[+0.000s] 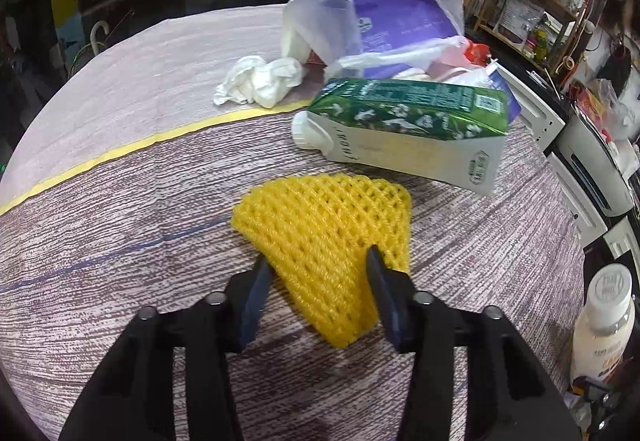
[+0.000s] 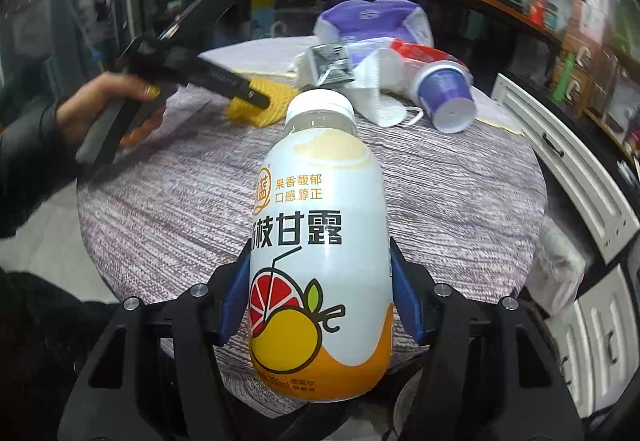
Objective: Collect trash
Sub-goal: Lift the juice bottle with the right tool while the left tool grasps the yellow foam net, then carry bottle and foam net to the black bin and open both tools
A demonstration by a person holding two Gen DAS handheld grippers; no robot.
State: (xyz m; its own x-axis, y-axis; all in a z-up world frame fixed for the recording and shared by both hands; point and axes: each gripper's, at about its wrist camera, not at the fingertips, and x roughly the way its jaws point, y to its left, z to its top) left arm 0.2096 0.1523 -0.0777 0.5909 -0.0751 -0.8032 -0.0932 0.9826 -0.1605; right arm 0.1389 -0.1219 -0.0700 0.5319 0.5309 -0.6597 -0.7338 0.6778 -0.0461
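A yellow foam fruit net (image 1: 332, 237) lies on the table, and my left gripper (image 1: 318, 261) is open with its jaws either side of the net's near end. The net and left gripper also show in the right wrist view (image 2: 260, 101). My right gripper (image 2: 320, 261) is shut on a white drink bottle (image 2: 320, 233) with a citrus label, held above the table. The bottle also shows in the left wrist view (image 1: 604, 325). A green and white milk carton (image 1: 404, 125) lies on its side behind the net. A crumpled white tissue (image 1: 260, 81) lies further back.
A purple and white plastic bag (image 1: 384, 13) sits open at the table's far side with wrappers around it. A blue paper cup (image 2: 448, 97) and a face mask (image 2: 384, 109) lie near it. White cabinets (image 2: 580, 177) stand to the right of the round table (image 1: 120, 201).
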